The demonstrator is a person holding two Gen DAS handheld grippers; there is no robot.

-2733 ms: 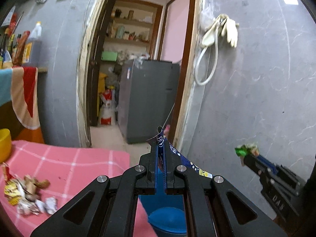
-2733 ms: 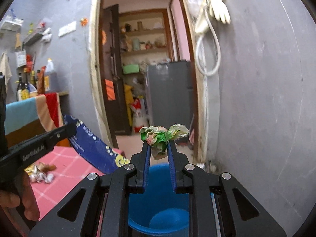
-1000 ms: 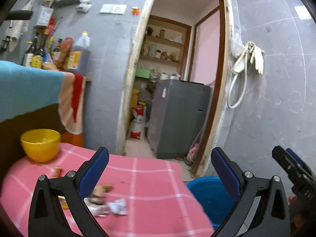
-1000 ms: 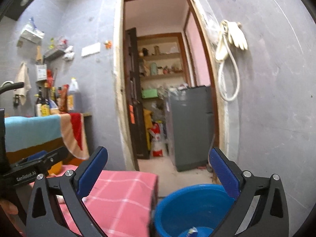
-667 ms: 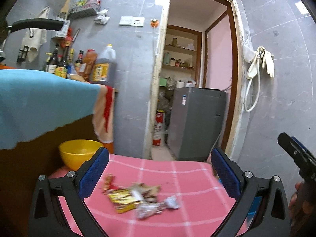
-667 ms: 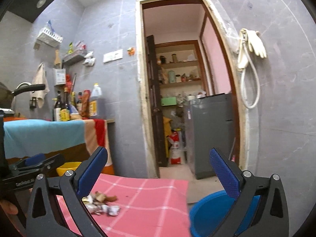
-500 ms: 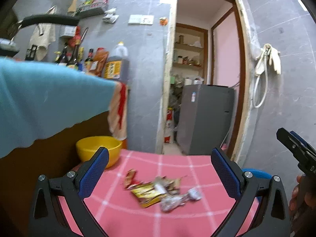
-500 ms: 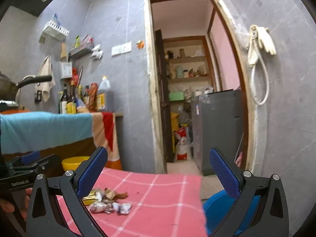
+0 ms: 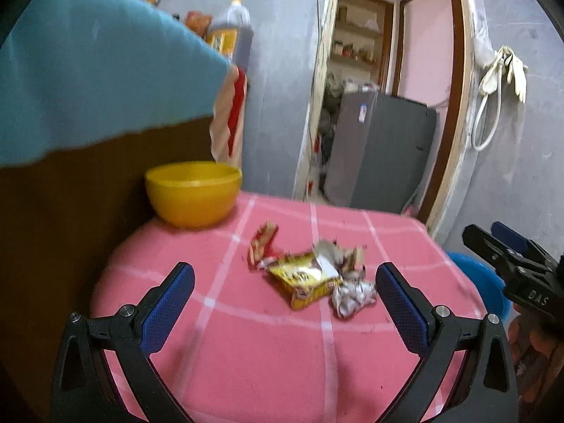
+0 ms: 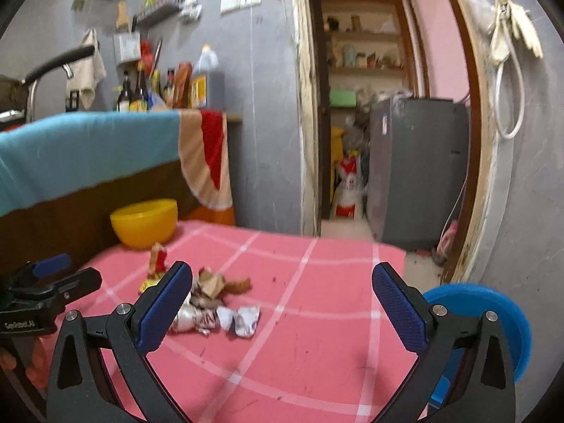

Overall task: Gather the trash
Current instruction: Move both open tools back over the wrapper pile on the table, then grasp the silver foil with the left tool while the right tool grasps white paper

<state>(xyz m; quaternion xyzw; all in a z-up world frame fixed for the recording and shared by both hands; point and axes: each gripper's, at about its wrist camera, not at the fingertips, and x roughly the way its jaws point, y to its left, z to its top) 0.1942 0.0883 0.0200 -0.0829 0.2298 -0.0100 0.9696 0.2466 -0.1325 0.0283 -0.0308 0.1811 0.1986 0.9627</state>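
Here, both grippers hover above a table covered in a pink checked cloth (image 9: 268, 352). The left gripper (image 9: 282, 303) has its blue-padded jaws spread wide and holds nothing. The right gripper (image 10: 282, 303) is likewise spread wide and empty.

In the left wrist view, a small heap of trash lies on the cloth at about 12 o'clock from the left gripper, between its fingers: a yellow snack wrapper (image 9: 306, 278), a crumpled silver wrapper (image 9: 352, 296) touching it at 4 o'clock, and a red wrapper (image 9: 262, 243) at its 10 o'clock. A yellow bowl (image 9: 194, 192) stands farther back at 11 o'clock, apart from the heap. A blue bucket (image 10: 493, 313) sits beyond the table's edge at 3 o'clock, partly hidden behind the right gripper's finger.
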